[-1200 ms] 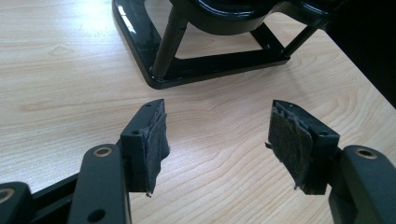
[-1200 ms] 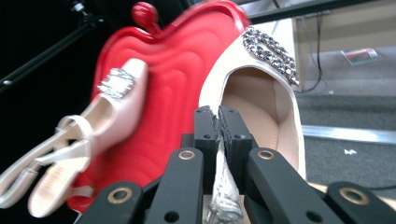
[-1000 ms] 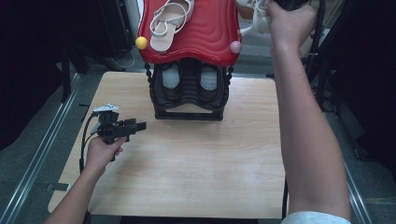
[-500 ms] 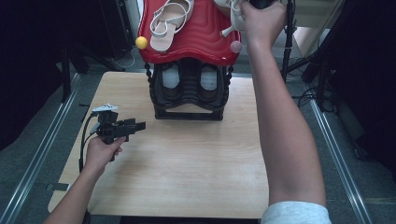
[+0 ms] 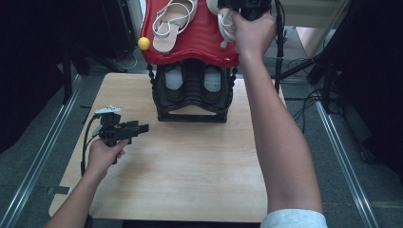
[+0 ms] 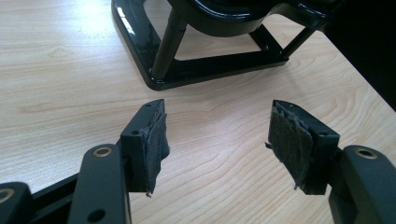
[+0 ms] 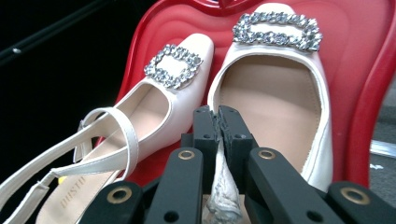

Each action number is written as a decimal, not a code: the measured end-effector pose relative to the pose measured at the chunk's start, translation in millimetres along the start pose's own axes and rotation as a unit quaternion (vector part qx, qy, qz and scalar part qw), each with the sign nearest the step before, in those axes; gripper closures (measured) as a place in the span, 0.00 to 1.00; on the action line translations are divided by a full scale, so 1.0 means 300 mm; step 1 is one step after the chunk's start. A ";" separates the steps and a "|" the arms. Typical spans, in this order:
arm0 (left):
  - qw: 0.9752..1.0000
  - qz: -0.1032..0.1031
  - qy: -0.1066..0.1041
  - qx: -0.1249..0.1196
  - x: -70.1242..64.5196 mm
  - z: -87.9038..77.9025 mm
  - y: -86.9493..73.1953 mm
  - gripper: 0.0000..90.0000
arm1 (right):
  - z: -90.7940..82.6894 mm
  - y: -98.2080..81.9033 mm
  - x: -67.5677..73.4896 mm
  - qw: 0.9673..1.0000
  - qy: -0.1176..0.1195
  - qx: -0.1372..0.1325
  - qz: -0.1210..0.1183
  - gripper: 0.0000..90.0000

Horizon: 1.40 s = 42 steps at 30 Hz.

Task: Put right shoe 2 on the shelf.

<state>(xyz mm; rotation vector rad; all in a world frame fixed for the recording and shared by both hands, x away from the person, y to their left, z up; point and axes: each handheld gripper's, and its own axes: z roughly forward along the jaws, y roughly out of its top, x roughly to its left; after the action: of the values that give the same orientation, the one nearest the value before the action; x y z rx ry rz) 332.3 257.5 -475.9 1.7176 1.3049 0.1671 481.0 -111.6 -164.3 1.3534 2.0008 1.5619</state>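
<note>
Your right tool (image 7: 217,122) is pinched tight on the right shoe's (image 7: 275,88) edge, so lower it level onto the red rack (image 5: 190,45) beside its mate (image 7: 154,107), left tool (image 6: 217,140) wide, idle

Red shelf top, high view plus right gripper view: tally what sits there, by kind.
Cream buckle shoes: 2, one lying free, one pinched in the right gripper by its inner edge
Yellow ball at the shelf's left edge: 1
Total: 3

Partial print "DUSTO" on the insole of the left shoe (image 7: 93,182).
</note>
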 end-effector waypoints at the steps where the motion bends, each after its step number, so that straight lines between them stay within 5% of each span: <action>1: 1.000 0.000 0.000 -0.001 0.000 0.000 0.000 0.42 | 0.004 -0.002 0.004 1.000 -0.002 0.001 -0.002 0.97; 22: 1.000 0.000 0.000 0.000 0.002 0.001 0.001 0.42 | 0.056 -0.045 0.033 1.000 -0.013 0.006 0.003 0.94; 42: 1.000 -0.002 0.001 -0.001 0.003 -0.004 0.000 0.42 | 0.046 -0.037 0.038 1.000 0.010 -0.010 0.003 0.85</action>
<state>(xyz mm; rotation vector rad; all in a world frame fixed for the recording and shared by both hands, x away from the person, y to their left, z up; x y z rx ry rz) 332.1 259.0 -475.8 1.7142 1.3094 0.1682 478.8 -94.0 -175.8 1.3419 1.9892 1.6009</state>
